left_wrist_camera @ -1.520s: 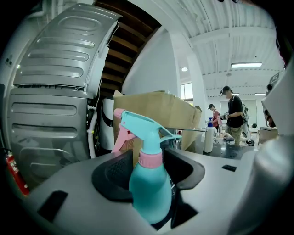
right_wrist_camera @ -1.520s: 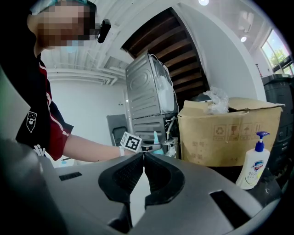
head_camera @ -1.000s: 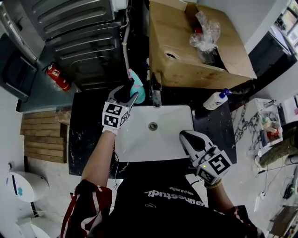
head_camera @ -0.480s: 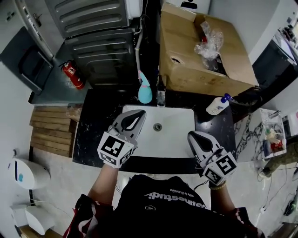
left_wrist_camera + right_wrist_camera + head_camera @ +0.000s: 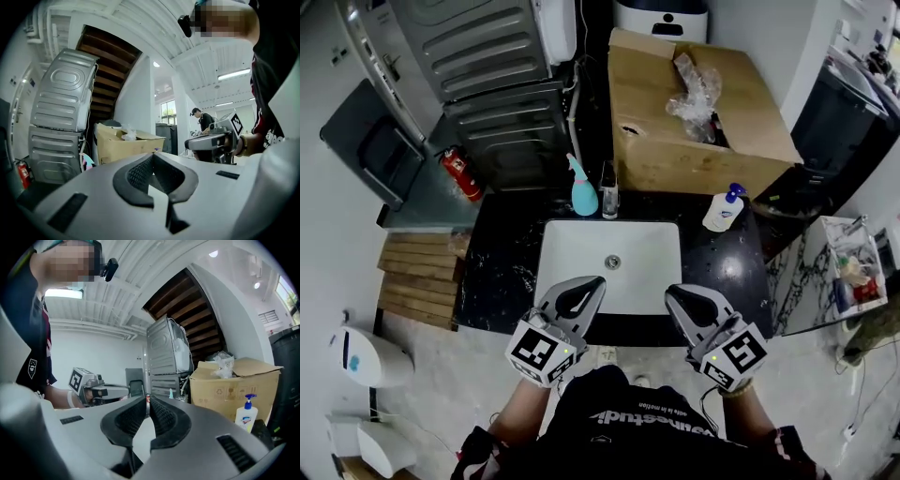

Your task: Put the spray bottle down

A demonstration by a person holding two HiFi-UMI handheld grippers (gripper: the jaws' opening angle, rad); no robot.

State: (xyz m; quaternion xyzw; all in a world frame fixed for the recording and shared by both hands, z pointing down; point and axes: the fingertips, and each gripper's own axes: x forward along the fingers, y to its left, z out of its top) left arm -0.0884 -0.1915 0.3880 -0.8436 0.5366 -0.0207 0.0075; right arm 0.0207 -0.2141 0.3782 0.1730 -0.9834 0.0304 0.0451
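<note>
The teal spray bottle (image 5: 582,191) stands upright on the black counter behind the sink, just left of the faucet (image 5: 609,190). Nothing holds it. My left gripper (image 5: 594,282) hangs over the sink's front edge, well short of the bottle, with its jaws shut and nothing between them. My right gripper (image 5: 673,292) is level with it on the right, also shut and empty. In the left gripper view the bottle (image 5: 87,162) shows far off at the left, past the closed jaws. In the right gripper view it is a small teal shape (image 5: 170,393) beyond the closed tips.
A white sink (image 5: 572,246) lies in the black counter. A white pump soap bottle (image 5: 720,209) stands at its back right. Behind are an open cardboard box (image 5: 741,131), a grey washing machine (image 5: 478,47) and a red fire extinguisher (image 5: 461,174).
My left gripper let go of the spray bottle, shut its jaws and drew back over the sink toward the person. The right gripper also drew back a little. The bottle stayed by the faucet.
</note>
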